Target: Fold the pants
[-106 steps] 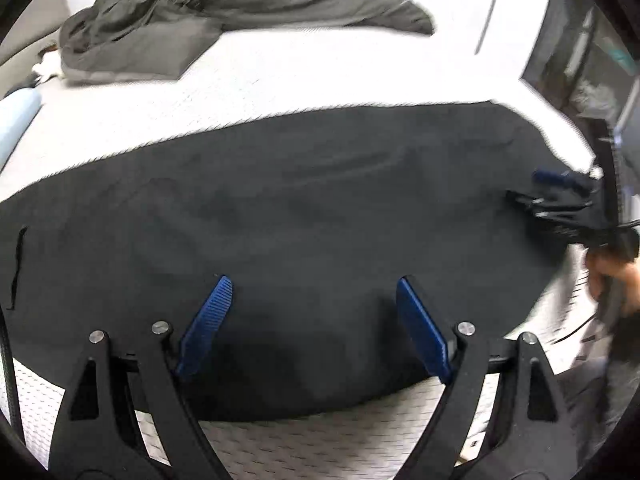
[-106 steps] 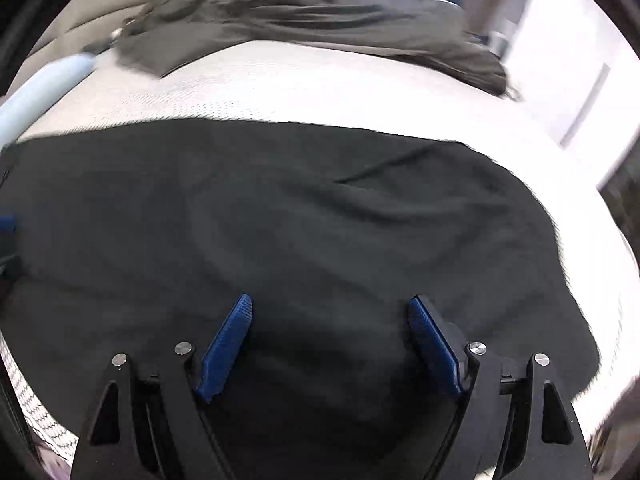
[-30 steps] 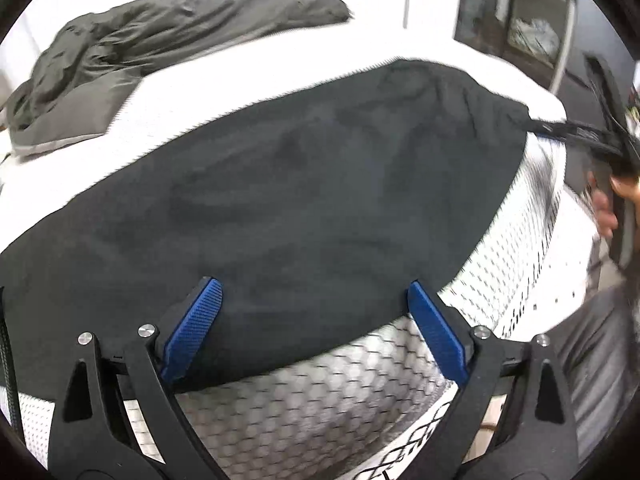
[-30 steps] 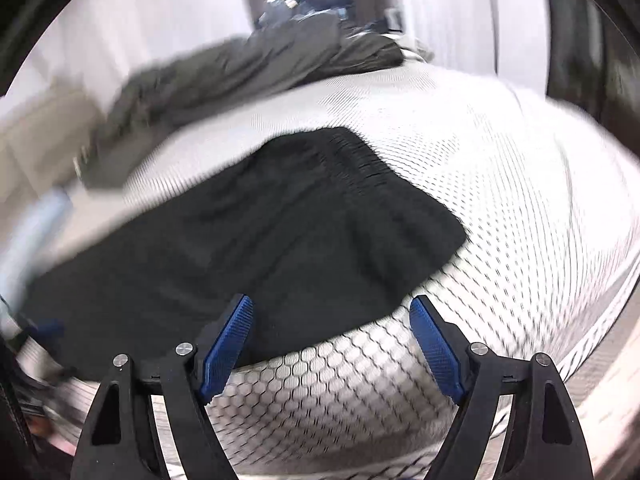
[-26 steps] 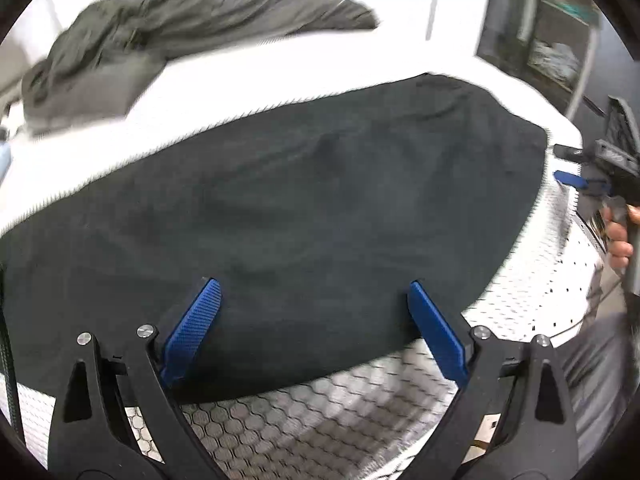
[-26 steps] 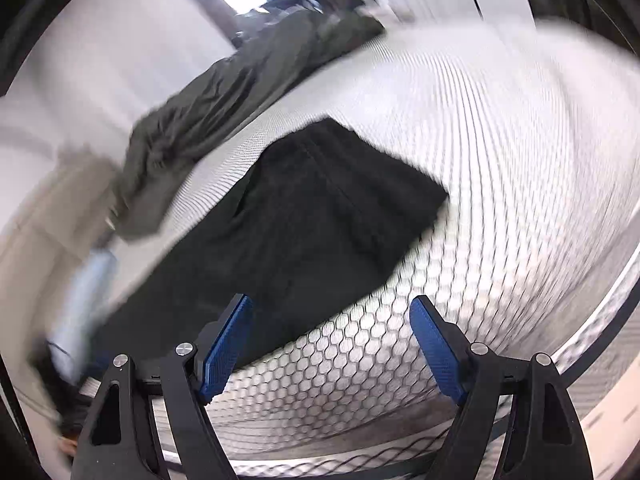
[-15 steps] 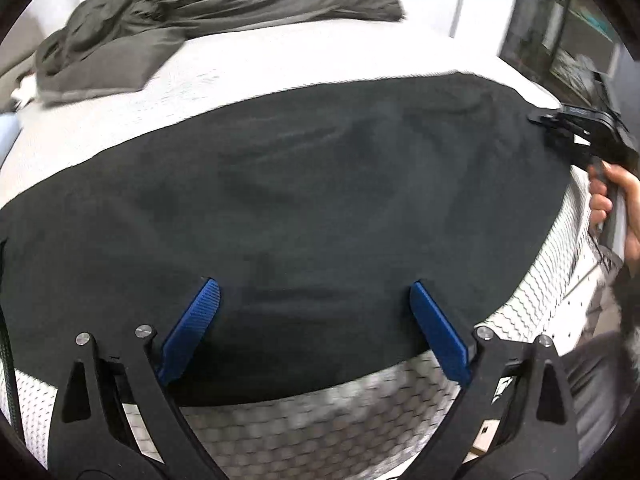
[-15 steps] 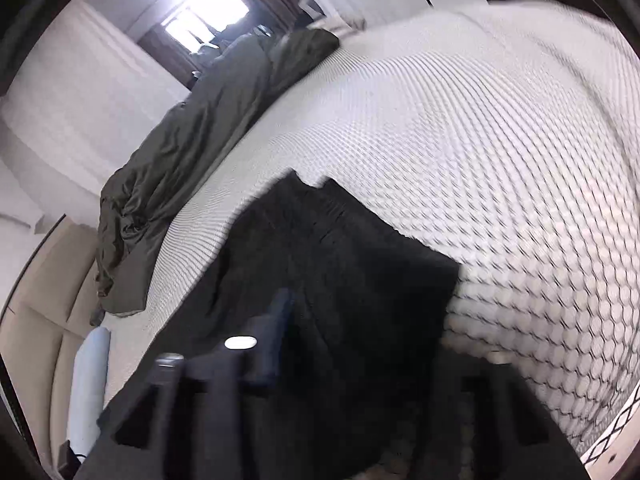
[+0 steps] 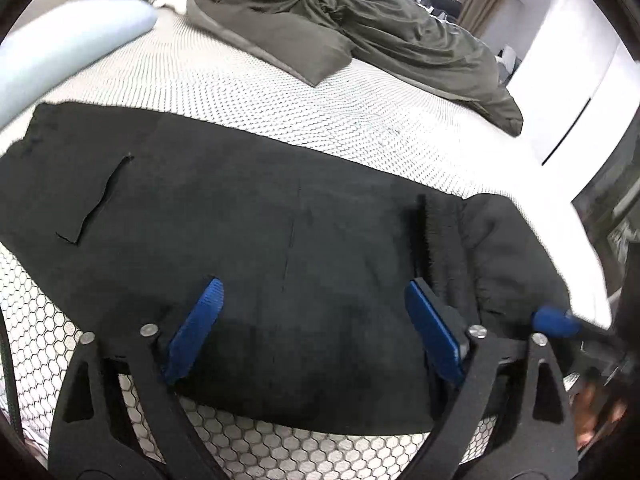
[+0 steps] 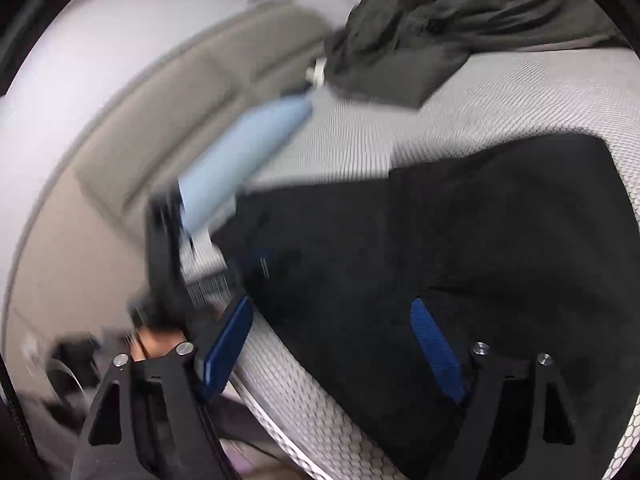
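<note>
While both tools hang spread over the cloth with nothing caught between their blue pads, the black pants (image 9: 280, 216) lie flat across the near part of the bed, on the white honeycomb-pattern mattress cover (image 9: 312, 120). The left tool (image 9: 314, 324) has its jaws easing inward but still wide, the pads standing clear above the fabric near its front edge; the right tool (image 10: 334, 344) is opening, one pad over the mattress edge and the other over the pants, gripping nothing. At the right end, as the left wrist view shows it, a section has been turned back on itself, leaving a ridged fold line (image 9: 424, 240) and a softer, rumpled double layer beyond it. The fabric looks soft, limp and light, probably a fleecy knit that sags rather than holds shape, so a pinch at one point would likely drag and bunch it. Better holds are likely the hemmed edges and corners, taken at two spread points and lifted together. Beyond the pants lie a pale blue bolster (image 9: 68, 52) and a crumpled grey-green duvet (image 9: 352, 28), well apart.
</note>
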Action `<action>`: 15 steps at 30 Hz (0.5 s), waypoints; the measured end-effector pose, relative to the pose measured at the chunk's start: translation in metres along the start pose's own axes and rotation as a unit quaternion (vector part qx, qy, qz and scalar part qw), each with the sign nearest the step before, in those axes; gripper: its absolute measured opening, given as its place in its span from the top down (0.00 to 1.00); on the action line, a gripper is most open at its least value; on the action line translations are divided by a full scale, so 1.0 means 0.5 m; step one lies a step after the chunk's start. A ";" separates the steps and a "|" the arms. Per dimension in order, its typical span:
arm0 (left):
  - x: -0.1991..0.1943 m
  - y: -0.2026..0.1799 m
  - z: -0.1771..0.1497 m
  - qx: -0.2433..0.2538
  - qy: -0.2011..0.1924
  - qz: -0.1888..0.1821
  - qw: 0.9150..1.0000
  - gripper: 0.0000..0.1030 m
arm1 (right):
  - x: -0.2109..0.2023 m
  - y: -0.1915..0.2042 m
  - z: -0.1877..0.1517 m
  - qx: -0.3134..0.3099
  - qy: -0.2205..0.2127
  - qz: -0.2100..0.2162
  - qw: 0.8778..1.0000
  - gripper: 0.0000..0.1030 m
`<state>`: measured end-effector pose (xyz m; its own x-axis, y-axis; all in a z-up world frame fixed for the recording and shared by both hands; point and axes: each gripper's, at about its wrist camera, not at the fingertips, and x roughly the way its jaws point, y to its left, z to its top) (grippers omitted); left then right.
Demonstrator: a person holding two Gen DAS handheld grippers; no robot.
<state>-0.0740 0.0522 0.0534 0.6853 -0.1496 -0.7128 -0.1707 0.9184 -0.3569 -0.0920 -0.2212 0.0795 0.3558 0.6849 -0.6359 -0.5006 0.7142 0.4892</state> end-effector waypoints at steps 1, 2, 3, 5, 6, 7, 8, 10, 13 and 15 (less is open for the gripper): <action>0.002 0.003 0.003 -0.001 0.003 -0.010 1.000 0.15 | -0.006 -0.002 -0.008 -0.002 0.003 -0.003 1.000 0.20; 0.003 0.000 0.005 0.004 0.009 -0.028 1.000 0.19 | -0.026 -0.006 -0.009 -0.001 -0.008 -0.002 1.000 0.20; 0.008 -0.006 0.006 0.010 0.015 -0.045 0.999 0.21 | -0.065 -0.008 -0.036 0.001 -0.026 -0.008 1.000 0.20; 0.019 -0.025 0.005 0.025 0.037 -0.090 0.995 0.30 | -0.109 -0.031 -0.036 0.004 -0.057 -0.055 0.997 0.19; 0.026 -0.036 0.001 0.031 0.051 -0.110 0.992 0.38 | -0.125 -0.043 -0.036 0.006 -0.067 -0.098 0.993 0.19; 0.034 -0.051 -0.005 0.035 0.066 -0.128 0.989 0.42 | -0.131 -0.052 -0.037 0.010 -0.067 -0.139 0.988 0.19; 0.050 -0.063 -0.012 0.038 0.092 -0.155 0.983 0.43 | -0.129 -0.050 -0.043 0.013 -0.059 -0.173 0.983 0.19; 0.076 -0.082 -0.026 0.036 0.127 -0.173 0.976 0.43 | -0.126 -0.078 -0.059 0.016 -0.037 -0.228 0.973 0.19; 0.101 -0.092 -0.031 0.025 0.146 -0.186 0.971 0.43 | -0.094 -0.101 -0.080 0.014 -0.006 -0.255 0.967 0.20; 0.113 -0.091 -0.025 0.007 0.156 -0.202 0.967 0.43 | -0.086 -0.100 -0.079 0.004 0.000 -0.261 0.965 0.20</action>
<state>-0.0362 -0.0027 0.0220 0.4464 -0.5989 -0.6648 0.0780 0.7662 -0.6378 -0.1136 -0.2921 0.0588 0.5577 0.2303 -0.7975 -0.2468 0.9633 0.1056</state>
